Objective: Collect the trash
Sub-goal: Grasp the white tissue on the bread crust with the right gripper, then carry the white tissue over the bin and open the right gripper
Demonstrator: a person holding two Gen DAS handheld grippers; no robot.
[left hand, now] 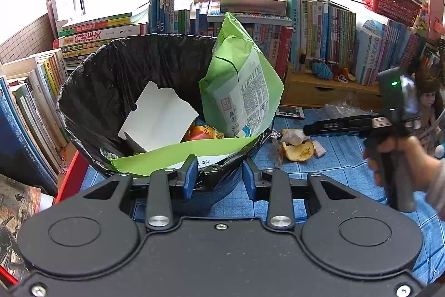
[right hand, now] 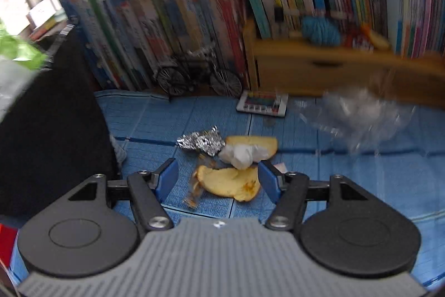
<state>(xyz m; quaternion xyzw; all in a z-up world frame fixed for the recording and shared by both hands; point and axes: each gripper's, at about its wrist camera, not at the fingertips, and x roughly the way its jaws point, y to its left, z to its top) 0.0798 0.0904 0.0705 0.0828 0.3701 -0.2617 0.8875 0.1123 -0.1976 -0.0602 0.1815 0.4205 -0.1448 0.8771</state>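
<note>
My left gripper (left hand: 219, 176) straddles the near rim of a black-lined trash bin (left hand: 111, 80), shut on it, one finger inside and one outside. In the bin lie a green bag (left hand: 242, 80), white card (left hand: 158, 116) and orange wrappers. My right gripper (right hand: 218, 166) hangs open just above a trash pile on the blue mat (right hand: 361, 185): yellow peel (right hand: 230, 183), white tissue (right hand: 240, 155), crumpled foil (right hand: 200, 142) and a small wrapper (right hand: 194, 191). Nothing is between its fingers. In the left wrist view a hand holds the right gripper (left hand: 308, 128) over the peel (left hand: 299, 151).
Clear crumpled plastic (right hand: 358, 113) lies on the mat to the right. Behind the pile stand a model bicycle (right hand: 194, 74), a small keypad device (right hand: 262, 103), a wooden drawer box (right hand: 319, 71) and rows of books. A doll (left hand: 425, 102) is at the far right.
</note>
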